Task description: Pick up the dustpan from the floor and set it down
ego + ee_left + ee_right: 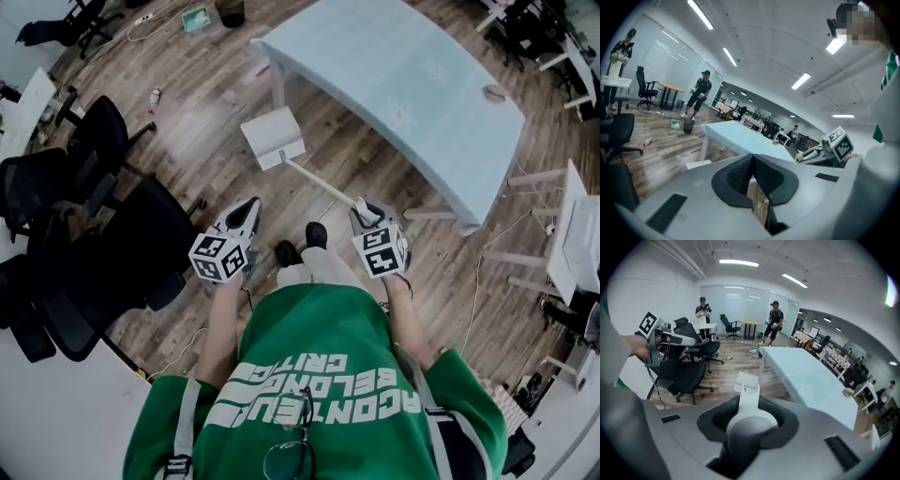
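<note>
**Item: dustpan [273,137], white, long-handled.** The pan end is out ahead of the person's shoes [315,234], over the wooden floor [202,98] and just beside the near corner leg of the pale blue tabletop [403,80]. Whether the pan rests on the boards or hangs just clear of them cannot be told. The handle [323,184] slopes back from the pan towards the person. In the right gripper view the pan [746,379] shows beyond the handle [749,401].

**Right tool [364,207].** It pinches the upper end of the handle. In its own view [749,414] the rounded white grip fills the space between the dark pads, which press on it from both sides. Its marker cube faces the head camera.

**Left tool [251,208].** It is held to the left of the shoes, well apart from the dustpan. In its own view [752,164] the ribbed pads are pressed together at the tips with nothing between them.

**Surroundings.**
- Black office chairs [117,234] stand to the person's left.
- The person wears a green sweatshirt [319,375].
- Two standing people [774,322] are far down the room.
</note>
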The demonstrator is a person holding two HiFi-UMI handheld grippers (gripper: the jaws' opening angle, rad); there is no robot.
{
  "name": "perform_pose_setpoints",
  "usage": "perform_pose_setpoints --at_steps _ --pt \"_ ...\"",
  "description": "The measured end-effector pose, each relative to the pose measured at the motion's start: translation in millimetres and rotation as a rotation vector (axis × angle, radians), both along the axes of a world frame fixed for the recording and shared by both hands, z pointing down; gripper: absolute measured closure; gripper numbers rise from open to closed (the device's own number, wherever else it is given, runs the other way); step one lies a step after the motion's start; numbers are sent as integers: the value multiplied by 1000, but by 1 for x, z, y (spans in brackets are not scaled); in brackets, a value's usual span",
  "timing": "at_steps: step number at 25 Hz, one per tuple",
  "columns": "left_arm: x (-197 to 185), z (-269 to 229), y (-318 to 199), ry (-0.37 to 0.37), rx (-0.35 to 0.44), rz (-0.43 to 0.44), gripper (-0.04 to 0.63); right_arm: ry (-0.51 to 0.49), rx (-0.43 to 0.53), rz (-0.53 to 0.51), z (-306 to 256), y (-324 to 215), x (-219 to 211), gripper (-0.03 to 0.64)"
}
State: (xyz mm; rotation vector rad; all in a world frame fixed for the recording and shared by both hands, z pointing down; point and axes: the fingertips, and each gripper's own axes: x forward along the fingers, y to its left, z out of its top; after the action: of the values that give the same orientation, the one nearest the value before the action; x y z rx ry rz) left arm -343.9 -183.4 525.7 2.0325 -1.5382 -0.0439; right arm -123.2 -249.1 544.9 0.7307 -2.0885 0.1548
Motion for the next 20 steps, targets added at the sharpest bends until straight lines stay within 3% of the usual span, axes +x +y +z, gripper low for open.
perform_pose_setpoints --at_steps 7,20 --pt "58 12 -25 5 -24 207 603 54 -92 219 30 49 87 497" --pt "220 14 -34 -17 -24 527 603 144 -194 616 70 138 290 499"
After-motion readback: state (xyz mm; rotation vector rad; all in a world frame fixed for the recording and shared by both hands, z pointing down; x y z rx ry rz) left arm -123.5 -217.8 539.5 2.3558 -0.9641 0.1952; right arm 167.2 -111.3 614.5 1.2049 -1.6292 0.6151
